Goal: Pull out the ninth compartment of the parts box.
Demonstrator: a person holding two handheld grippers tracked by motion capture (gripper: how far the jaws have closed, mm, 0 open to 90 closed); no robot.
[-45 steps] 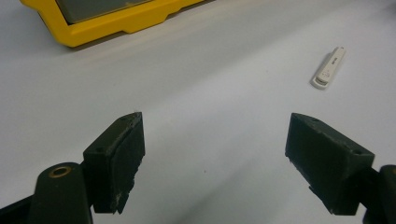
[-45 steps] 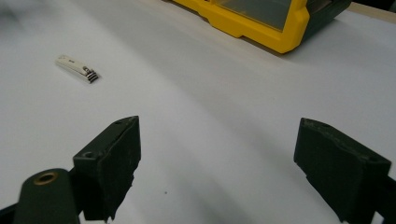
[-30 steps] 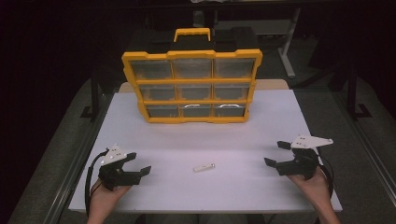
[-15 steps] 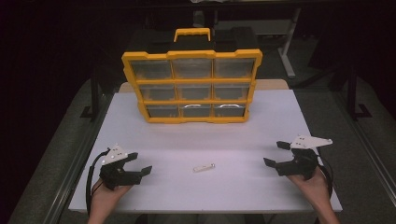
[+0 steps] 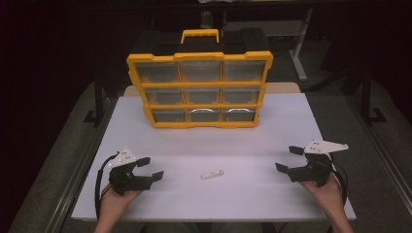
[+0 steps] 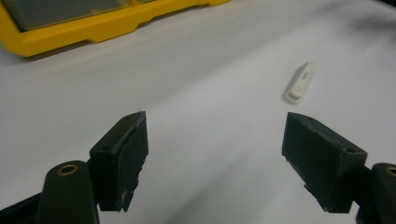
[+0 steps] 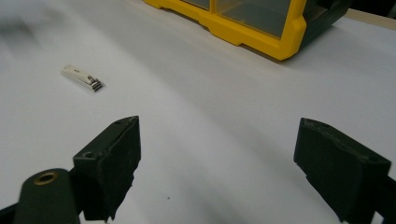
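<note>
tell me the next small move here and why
Probably move the left gripper toward the small white clip: both grippers are open and empty, the clip lies flat between them, apart from both, seemingly nearer the left than the right gripper.

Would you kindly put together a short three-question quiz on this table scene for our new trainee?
1. True or false: the small white nail clipper lies on the white table between the left gripper and the right gripper.
2. How many clear drawers show on the front of the yellow plastic organiser box?
3. The jaws of both grippers stand: A) shut on the clipper, B) open and empty, C) shut on a drawer handle.

Key: 1 true; 2 nine, in three rows of three; 3 B.
</note>
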